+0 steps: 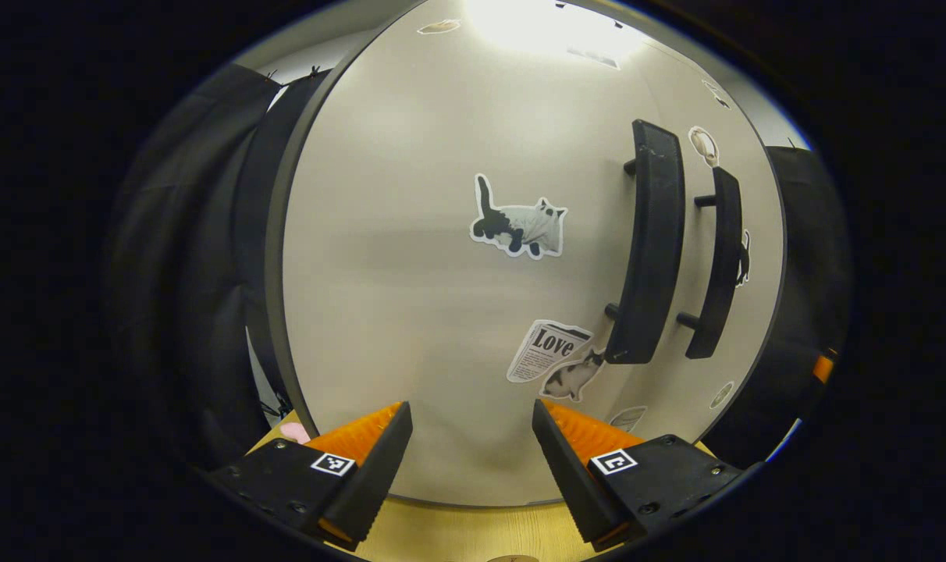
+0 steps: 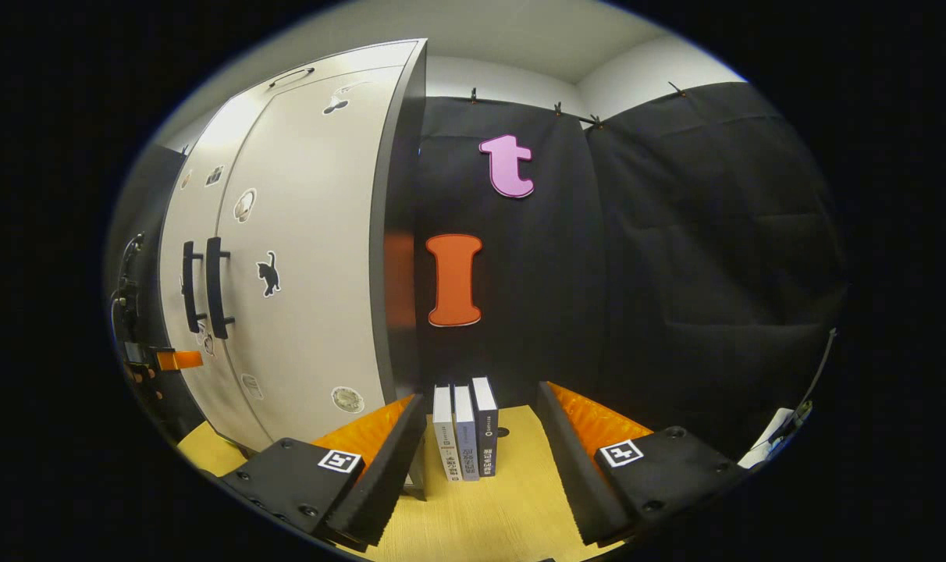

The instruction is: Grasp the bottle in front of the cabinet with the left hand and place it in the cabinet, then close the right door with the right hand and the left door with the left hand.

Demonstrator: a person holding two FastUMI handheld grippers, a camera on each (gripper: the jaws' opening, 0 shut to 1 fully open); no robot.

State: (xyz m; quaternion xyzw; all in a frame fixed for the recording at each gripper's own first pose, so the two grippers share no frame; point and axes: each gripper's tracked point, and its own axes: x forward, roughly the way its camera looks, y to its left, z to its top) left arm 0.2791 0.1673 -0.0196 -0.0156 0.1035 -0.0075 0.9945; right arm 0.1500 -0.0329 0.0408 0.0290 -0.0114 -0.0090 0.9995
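In the left gripper view the left tongs (image 1: 473, 437) stand released, fingers spread with nothing between them, low over the yellow counter (image 1: 473, 531) and squarely facing the left door (image 1: 410, 257) of the cabinet (image 1: 286, 257), which lies close ahead and appears flush with its neighbour. Just beyond, up and to the right of those tongs, the left door's handle (image 1: 651, 242) runs upright, its long axis vertical, with the right door's handle (image 1: 719, 265) right beside it across the seam. In the right gripper view the right tongs (image 2: 481, 445) are also released and empty, pointed past the cabinet's corner at three books (image 2: 465, 429) standing upright on the counter near the booth wall; the cabinet front lies off to their left, the right door (image 2: 309, 257) nearer and both handles farther along. At the far left edge of that view the other tongs (image 2: 165, 361) sit just beside the front. The bottle is not to be seen before the cabinet, so I judge it stowed inside. Both doors look closed, so little seems left; any final push on the left door falls to the left tongs, which are much the nearer, straight ahead.
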